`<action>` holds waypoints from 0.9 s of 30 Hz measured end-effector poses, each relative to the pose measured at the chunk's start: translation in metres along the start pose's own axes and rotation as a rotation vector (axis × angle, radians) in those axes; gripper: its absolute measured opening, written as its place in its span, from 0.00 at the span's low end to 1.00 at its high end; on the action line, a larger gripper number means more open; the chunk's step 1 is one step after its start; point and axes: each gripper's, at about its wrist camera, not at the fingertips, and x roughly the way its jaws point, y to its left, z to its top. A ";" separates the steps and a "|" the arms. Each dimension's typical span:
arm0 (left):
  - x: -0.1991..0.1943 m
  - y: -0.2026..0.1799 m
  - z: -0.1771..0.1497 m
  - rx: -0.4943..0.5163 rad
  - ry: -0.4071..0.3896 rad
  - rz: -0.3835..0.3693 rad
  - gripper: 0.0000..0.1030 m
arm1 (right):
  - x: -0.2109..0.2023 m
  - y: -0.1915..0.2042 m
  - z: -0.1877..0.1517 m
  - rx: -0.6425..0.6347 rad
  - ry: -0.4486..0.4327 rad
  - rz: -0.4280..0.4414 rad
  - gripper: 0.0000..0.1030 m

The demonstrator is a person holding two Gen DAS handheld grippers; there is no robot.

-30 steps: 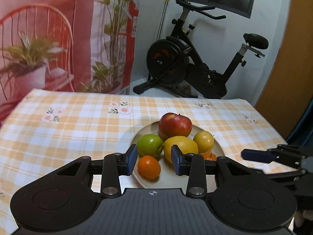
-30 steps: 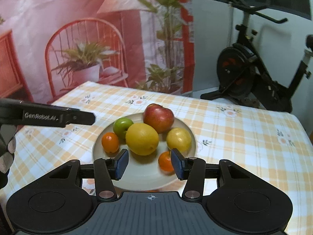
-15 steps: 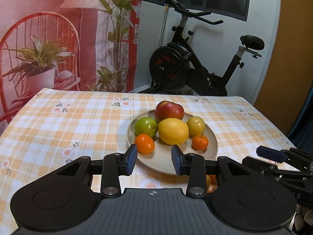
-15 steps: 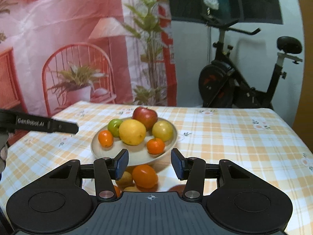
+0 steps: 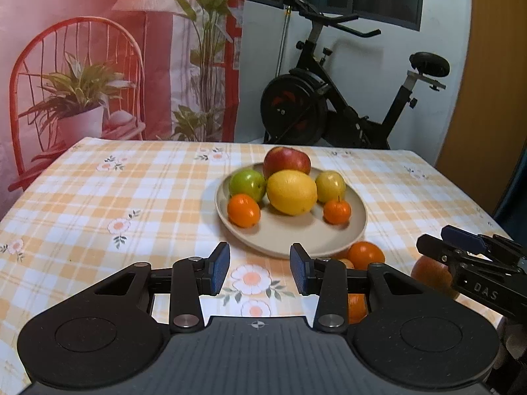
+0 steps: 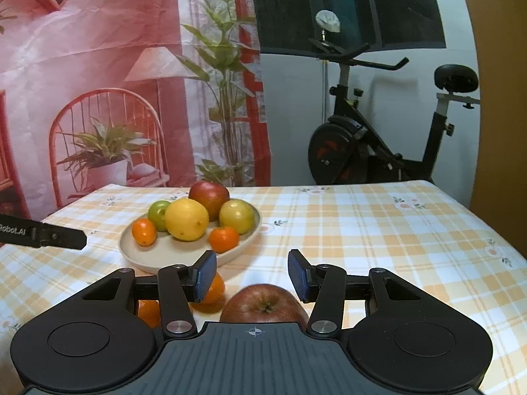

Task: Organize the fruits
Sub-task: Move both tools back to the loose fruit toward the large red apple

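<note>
A beige plate on the checked tablecloth holds a red apple, a green apple, a lemon, a yellow apple and two small oranges. My left gripper hovers before the plate's near rim, its jaws opening with nothing between them. Loose oranges lie just right of it. My right gripper is open above a loose red apple, which sits low between the fingers without touching the pads. Another orange lies behind its left finger.
The table spreads to the right of the plate under the orange checked cloth. An exercise bike stands behind the table. A printed backdrop hangs at the back left. The left gripper's finger reaches in from the left edge.
Both grippers have drawn back from the plate toward the table's near side. Loose oranges and a red apple have come into view. The left jaws stand slightly wider.
</note>
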 end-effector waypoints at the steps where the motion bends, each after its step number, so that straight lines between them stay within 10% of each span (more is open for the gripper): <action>1: 0.000 0.000 -0.001 0.000 0.000 0.001 0.41 | 0.002 0.000 -0.002 0.001 0.004 -0.001 0.44; 27: 0.006 -0.025 0.014 -0.010 0.025 -0.113 0.42 | -0.020 -0.002 0.004 -0.013 0.059 0.055 0.60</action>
